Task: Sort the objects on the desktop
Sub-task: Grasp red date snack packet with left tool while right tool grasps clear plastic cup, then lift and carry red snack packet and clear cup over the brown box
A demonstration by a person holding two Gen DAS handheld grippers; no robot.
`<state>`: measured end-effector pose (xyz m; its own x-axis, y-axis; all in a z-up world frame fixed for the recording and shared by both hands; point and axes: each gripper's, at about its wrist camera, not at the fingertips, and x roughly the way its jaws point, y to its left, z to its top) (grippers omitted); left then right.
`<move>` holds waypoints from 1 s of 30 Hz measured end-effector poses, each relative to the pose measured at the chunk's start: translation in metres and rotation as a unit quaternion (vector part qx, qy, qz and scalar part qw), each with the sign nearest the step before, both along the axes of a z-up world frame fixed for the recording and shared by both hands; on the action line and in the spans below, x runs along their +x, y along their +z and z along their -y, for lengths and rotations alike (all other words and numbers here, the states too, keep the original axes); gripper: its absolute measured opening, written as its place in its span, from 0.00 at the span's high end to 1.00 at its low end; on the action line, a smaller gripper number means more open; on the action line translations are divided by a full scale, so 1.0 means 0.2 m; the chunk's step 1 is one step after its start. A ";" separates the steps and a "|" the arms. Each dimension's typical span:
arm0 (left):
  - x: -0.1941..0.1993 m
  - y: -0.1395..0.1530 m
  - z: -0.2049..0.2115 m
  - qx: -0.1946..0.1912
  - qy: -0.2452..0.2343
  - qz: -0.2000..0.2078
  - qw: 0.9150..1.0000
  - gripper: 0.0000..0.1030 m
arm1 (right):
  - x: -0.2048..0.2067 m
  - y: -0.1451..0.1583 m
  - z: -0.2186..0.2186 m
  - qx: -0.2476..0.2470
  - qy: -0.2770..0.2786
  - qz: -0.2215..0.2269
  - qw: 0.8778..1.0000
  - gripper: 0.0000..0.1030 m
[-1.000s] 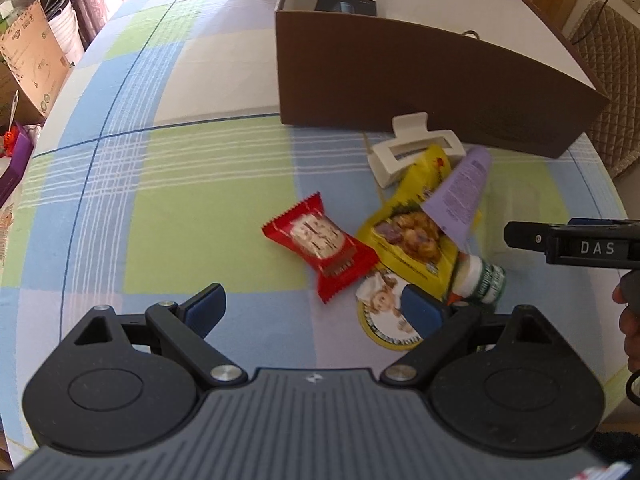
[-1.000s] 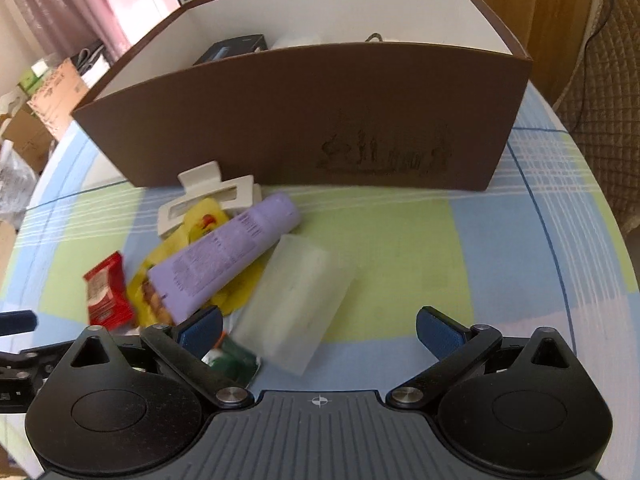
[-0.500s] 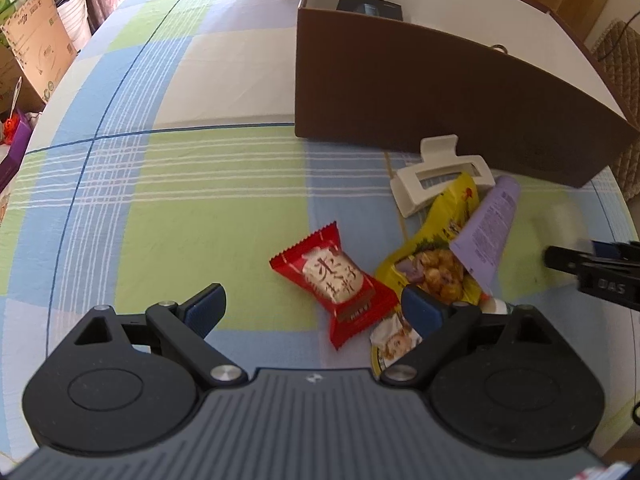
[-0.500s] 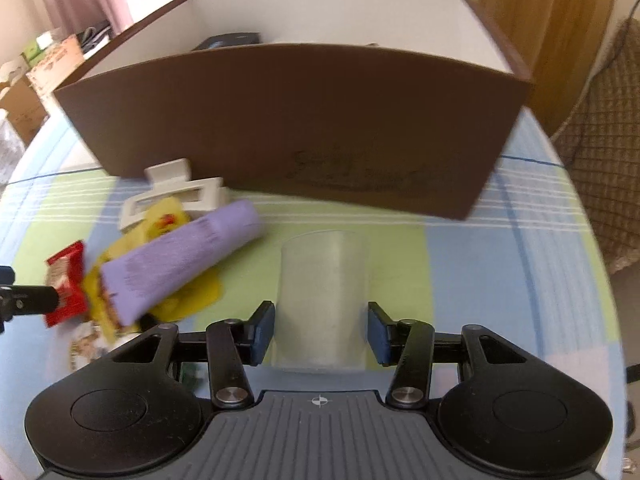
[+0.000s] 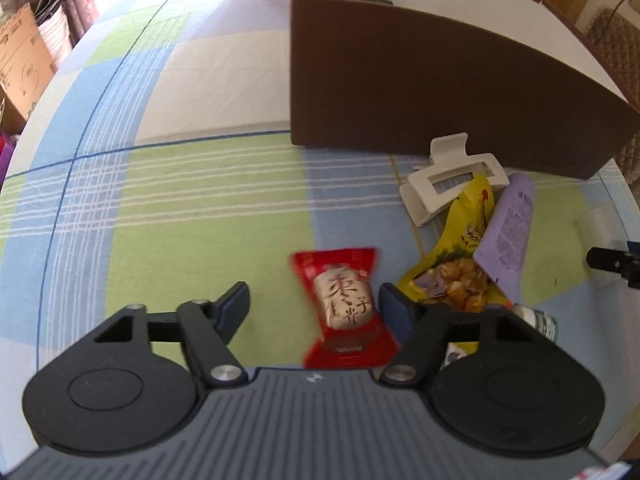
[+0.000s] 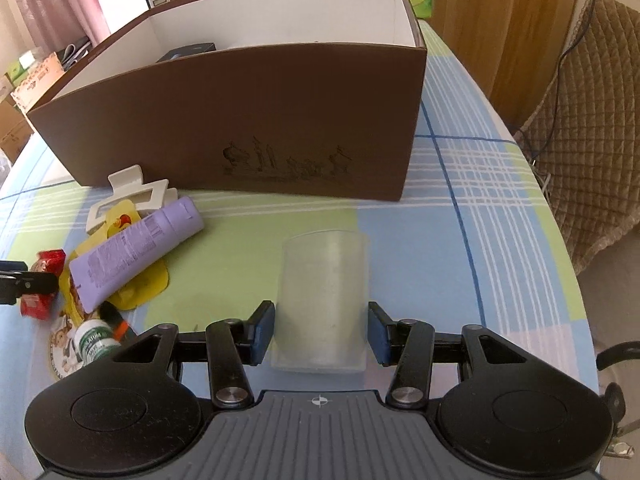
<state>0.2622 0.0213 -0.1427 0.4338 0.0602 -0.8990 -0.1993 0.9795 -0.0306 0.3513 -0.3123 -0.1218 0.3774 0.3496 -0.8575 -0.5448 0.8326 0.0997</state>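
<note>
Right gripper [image 6: 320, 330] is closed on one frosted plastic cup [image 6: 323, 296], held before one brown box [image 6: 256, 120]; left gripper [image 5: 314, 304] is spread wide around one red snack packet [image 5: 344, 308] on the tablecloth [image 5: 180, 216]

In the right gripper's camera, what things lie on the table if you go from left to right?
red snack packet → purple tube → clear plastic cup

Box [image 6: 248, 128] sits at the far side, hair clip [image 6: 128, 196] right in front of it, tube [image 6: 136, 248] lying on the snack bag [image 6: 132, 284], cup [image 6: 322, 300] off to their right.
</note>
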 end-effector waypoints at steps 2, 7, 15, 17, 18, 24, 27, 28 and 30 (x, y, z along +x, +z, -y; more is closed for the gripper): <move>-0.01 0.02 -0.02 0.004 -0.006 0.006 1.000 0.39 | 0.00 -0.01 0.01 0.001 0.003 0.001 1.000 0.55; 0.00 0.04 -0.01 0.014 -0.044 0.018 0.999 0.40 | 0.01 -0.01 0.00 0.007 0.000 -0.004 1.000 0.52; -0.01 -0.02 0.06 0.026 -0.073 0.012 0.997 0.77 | 0.01 0.00 0.03 0.014 -0.007 -0.002 1.000 0.36; -0.03 -0.01 0.06 0.025 -0.069 0.014 0.997 0.78 | 0.01 0.01 0.04 0.018 -0.007 -0.003 1.000 0.36; -0.04 -0.01 0.05 0.025 -0.068 0.015 0.997 0.78 | 0.01 0.01 0.04 0.019 -0.007 -0.002 1.000 0.36; -0.08 0.04 0.00 0.035 -0.046 0.024 0.998 0.78 | 0.03 0.00 0.02 0.016 -0.002 0.003 1.000 0.36; -0.09 0.05 -0.01 0.038 -0.042 0.026 0.998 0.78 | 0.04 -0.02 -0.02 0.003 0.004 0.006 1.000 0.36; -0.09 0.06 -0.01 0.038 -0.041 0.027 0.998 0.78 | 0.04 -0.03 -0.03 -0.007 0.008 0.007 1.000 0.36; -0.10 0.07 0.00 0.036 -0.039 0.030 0.998 0.78 | 0.03 -0.04 -0.06 -0.035 0.018 0.026 0.999 0.47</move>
